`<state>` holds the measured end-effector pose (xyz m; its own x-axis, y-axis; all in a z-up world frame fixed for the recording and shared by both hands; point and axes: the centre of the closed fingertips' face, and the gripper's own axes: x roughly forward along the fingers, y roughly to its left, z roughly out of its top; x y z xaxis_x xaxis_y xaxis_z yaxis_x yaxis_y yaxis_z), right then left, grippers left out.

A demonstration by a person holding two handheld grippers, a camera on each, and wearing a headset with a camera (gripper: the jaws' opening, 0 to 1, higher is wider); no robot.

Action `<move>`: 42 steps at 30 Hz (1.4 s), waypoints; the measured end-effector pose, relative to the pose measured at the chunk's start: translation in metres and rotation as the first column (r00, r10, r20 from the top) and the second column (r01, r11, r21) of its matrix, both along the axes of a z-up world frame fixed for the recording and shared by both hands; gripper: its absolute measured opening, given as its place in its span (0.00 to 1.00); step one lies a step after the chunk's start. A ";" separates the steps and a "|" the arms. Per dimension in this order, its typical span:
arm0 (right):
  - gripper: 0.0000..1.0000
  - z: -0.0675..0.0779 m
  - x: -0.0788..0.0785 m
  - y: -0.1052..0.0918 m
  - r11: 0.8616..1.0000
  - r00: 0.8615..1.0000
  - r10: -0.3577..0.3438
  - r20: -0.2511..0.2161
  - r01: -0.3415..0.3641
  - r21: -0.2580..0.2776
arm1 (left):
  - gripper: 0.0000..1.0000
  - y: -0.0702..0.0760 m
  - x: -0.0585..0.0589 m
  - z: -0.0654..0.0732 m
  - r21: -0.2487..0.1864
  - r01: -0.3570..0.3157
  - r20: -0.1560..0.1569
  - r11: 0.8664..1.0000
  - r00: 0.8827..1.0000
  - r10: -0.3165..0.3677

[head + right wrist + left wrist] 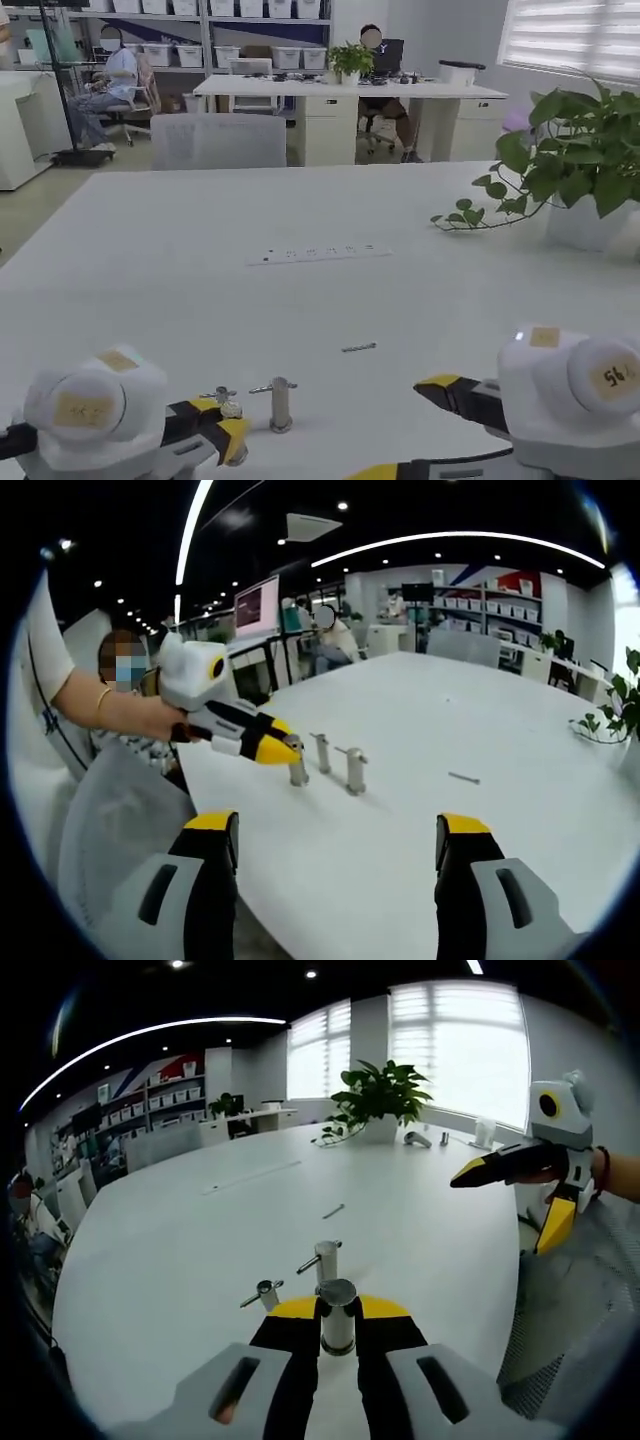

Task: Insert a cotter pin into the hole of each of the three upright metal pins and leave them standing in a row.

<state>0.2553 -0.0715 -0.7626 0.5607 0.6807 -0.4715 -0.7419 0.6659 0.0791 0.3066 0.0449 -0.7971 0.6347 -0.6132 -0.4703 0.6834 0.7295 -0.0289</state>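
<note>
Left claw (pixel 338 1310) holds near metal pin (pixel 338 1335) snug, upright on table (pixel 200 1250). Two other pins (pixel 327 1258) in row have cotter pins in. Loose cotter pin (pixel 333 1211) lies farther out, apart from row.

I must pinch it by one end, bring it level, push slow into hole.

Left claw low and flat. Right claw (pixel 340 830) wide, empty, raised near table edge.

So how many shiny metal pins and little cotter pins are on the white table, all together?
Upright silver metal pins: 3
Thin silver cotter pins: 3 (two pushed through pins, one lying loose)
Total: 6
</note>
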 end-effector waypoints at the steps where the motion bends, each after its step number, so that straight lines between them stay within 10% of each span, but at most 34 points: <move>1: 0.82 0.000 0.000 0.000 1.000 1.000 0.000 0.001 0.000 0.000 | 0.11 -0.001 0.000 -0.001 0.001 0.001 -0.001 1.000 1.000 -0.001; 42: 0.80 -0.004 0.002 -0.015 1.000 1.000 -0.010 -0.015 0.010 0.008 | 0.11 -0.030 -0.005 -0.025 0.002 0.030 -0.017 1.000 0.999 -0.030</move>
<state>0.2569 -0.0863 -0.7666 0.5606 0.6787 -0.4744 -0.7338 0.6726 0.0953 0.3011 0.0149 -0.8218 0.6077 -0.6311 -0.4821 0.7045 0.7086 -0.0394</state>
